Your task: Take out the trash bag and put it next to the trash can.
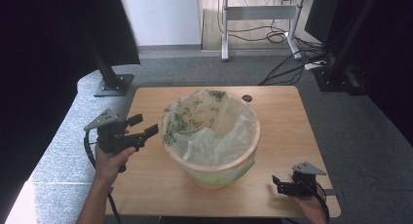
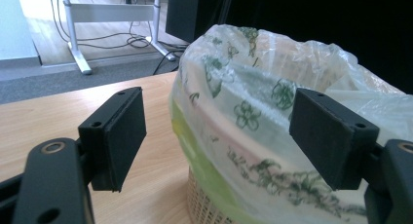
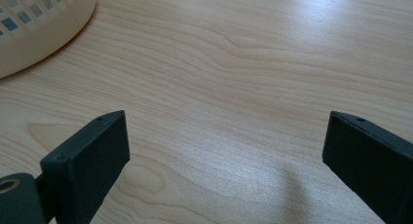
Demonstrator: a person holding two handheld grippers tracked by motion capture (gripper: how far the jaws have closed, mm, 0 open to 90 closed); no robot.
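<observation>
A cream wicker bin (image 1: pixel 214 175) stands in the middle of the wooden table (image 1: pixel 287 117), lined with a clear plastic bag (image 1: pixel 209 121) printed with green flowers. The bag's rim is folded over the bin's edge. My left gripper (image 1: pixel 143 125) is open, held above the table just left of the bin, its jaws pointing at the bag's rim (image 2: pixel 229 112). My right gripper (image 1: pixel 278 183) is open near the table's front right corner, low over bare wood (image 3: pixel 234 112). The bin's lattice base (image 3: pixel 34 24) shows at the upper left of the right gripper view.
A desk frame (image 1: pixel 258 14) with trailing cables (image 1: pixel 287 63) stands on the floor beyond the table. A black stand (image 1: pixel 109 73) rises at the far left corner. A cable hole (image 1: pixel 247 98) sits near the table's far edge.
</observation>
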